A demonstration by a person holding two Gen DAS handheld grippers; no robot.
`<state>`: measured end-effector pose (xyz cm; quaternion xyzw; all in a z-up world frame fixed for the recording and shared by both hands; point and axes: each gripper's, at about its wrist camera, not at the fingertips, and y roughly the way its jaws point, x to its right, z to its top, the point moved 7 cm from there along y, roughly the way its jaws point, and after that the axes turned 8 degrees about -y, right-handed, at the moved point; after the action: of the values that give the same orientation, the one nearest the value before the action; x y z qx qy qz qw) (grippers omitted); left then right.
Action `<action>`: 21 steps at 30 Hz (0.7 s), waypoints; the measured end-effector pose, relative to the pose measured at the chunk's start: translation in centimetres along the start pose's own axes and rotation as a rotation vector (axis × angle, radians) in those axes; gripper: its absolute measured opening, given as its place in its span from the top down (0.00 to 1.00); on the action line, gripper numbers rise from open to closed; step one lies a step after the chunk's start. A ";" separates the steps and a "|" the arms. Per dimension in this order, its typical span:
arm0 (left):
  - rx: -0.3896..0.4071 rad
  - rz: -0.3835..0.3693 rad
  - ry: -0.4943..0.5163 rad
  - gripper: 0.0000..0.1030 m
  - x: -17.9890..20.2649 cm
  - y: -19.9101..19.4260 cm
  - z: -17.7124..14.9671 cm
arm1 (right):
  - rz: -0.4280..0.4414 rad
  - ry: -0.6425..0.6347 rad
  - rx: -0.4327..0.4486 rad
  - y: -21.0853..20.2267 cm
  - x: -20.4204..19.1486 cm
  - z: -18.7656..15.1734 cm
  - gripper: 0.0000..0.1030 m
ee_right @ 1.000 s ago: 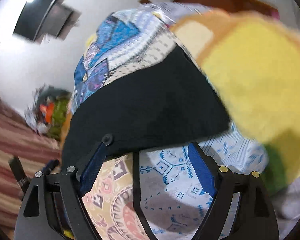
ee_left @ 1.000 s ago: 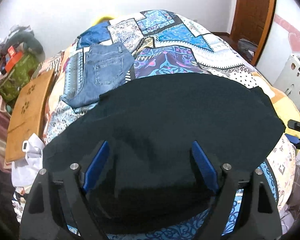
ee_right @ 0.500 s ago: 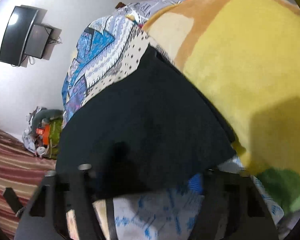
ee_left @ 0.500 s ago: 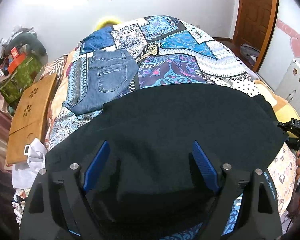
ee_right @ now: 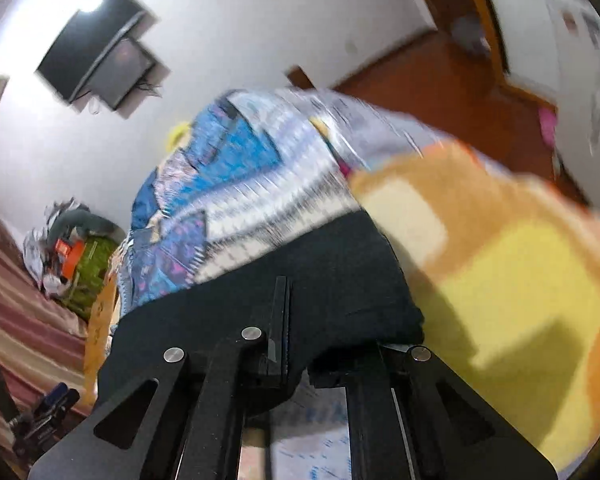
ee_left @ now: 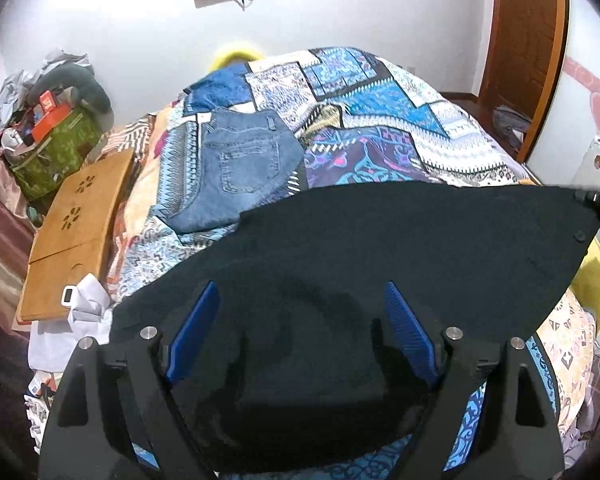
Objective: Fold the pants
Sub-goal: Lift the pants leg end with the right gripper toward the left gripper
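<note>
Left tongs (ee_left: 300, 332): blue pads (ee_left: 194, 332) spread wide, released, poised over the near part of the black pants (ee_left: 380, 248), not pinching the cloth. Right tongs (ee_right: 280, 312): jaws have just been closing, now clenched on the pants' edge at the right side; view blurred. Pants spread across the near end of the bed (ee_left: 380, 120), over its patchwork cover. Folded jeans (ee_left: 240, 168) lie farther back, left. Wooden tray (ee_left: 76, 232) at the bed's left edge.
</note>
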<state>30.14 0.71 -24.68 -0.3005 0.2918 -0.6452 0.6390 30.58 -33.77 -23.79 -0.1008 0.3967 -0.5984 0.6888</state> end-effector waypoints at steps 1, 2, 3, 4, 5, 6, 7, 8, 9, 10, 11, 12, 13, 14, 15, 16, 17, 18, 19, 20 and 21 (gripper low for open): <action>0.009 0.003 -0.005 0.18 -0.3 -0.3 0.1 | 0.008 -0.033 0.016 -0.4 -1.1 0.8 0.95; 0.016 0.006 -0.010 0.18 -0.6 -0.6 0.1 | 0.022 -0.067 0.032 -0.9 -2.4 1.6 0.95; 0.022 0.007 -0.015 0.18 -0.9 -0.9 0.1 | 0.039 -0.101 0.048 -1.5 -3.9 2.5 0.95; 0.030 0.008 -0.023 0.18 -1.3 -1.3 0.1 | 0.057 -0.116 0.057 -1.7 -5.4 3.1 0.95; 0.036 0.005 -0.035 0.18 -1.7 -1.6 0.1 | 0.070 -0.145 0.069 -2.1 -6.7 3.6 0.95; 0.040 0.001 -0.046 0.18 -2.0 -1.9 0.1 | 0.085 -0.181 0.081 -2.4 -8.3 4.2 0.95; 0.044 -0.004 -0.060 0.18 -2.5 -2.2 0.1 | 0.104 -0.220 0.089 -2.7 -9.9 4.6 0.95; 0.048 -0.005 -0.071 0.18 -2.9 -2.4 0.0 | 0.130 -0.256 0.097 -2.9 -11.8 4.9 0.95; 0.051 -0.006 -0.080 0.18 -3.3 -2.6 -0.1 | 0.147 -0.273 0.098 -2.9 -13.0 5.0 0.95; 0.056 -0.003 -0.091 0.18 -3.9 -2.9 -0.3 | 0.175 -0.295 0.096 -2.8 -14.7 5.1 0.95; 0.060 -0.001 -0.100 0.18 -4.4 -3.2 -0.4 | 0.200 -0.322 0.091 -2.6 -16.5 5.0 0.95; 0.063 0.000 -0.108 0.18 -4.9 -3.4 -0.6 | 0.221 -0.342 0.082 -2.3 -17.7 4.8 0.95; 0.066 0.002 -0.121 0.18 -5.6 -3.6 -0.8 | 0.240 -0.357 0.073 -1.9 -18.9 4.5 0.95; 0.067 0.007 -0.130 0.18 -6.1 -3.9 -1.0 | 0.265 -0.377 0.061 -1.5 -20.5 4.0 0.95; 0.068 0.013 -0.137 0.18 -6.7 -4.1 -1.2 | 0.282 -0.394 0.049 -1.0 -21.7 3.4 0.95; 0.069 0.017 -0.144 0.18 -7.3 -4.4 -1.5 | 0.301 -0.413 0.034 -0.4 -23.2 2.8 0.95; 0.069 0.020 -0.149 0.18 -7.8 -4.7 -1.7 | 0.317 -0.432 0.017 0.1 -24.2 2.0 0.95; 0.070 0.024 -0.153 0.18 -8.3 -4.9 -2.0 | 0.329 -0.455 -0.007 1.0 -25.5 0.9 0.95; 0.070 0.031 -0.160 0.18 -8.9 -5.3 -2.4 | 0.336 -0.474 -0.033 2.0 -26.5 -0.1 0.95; 0.070 0.037 -0.165 0.18 -9.4 -5.5 -2.6 | 0.342 -0.490 -0.061 2.9 -27.3 -1.2 0.95; 0.069 0.043 -0.169 0.18 -9.9 -5.7 -2.9 | 0.352 -0.511 -0.108 4.3 -28.3 -3.0 0.95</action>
<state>24.22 10.62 -22.38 -0.3253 0.2206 -0.6134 0.6850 32.66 -6.01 -16.32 -0.2141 0.2536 -0.4033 0.8527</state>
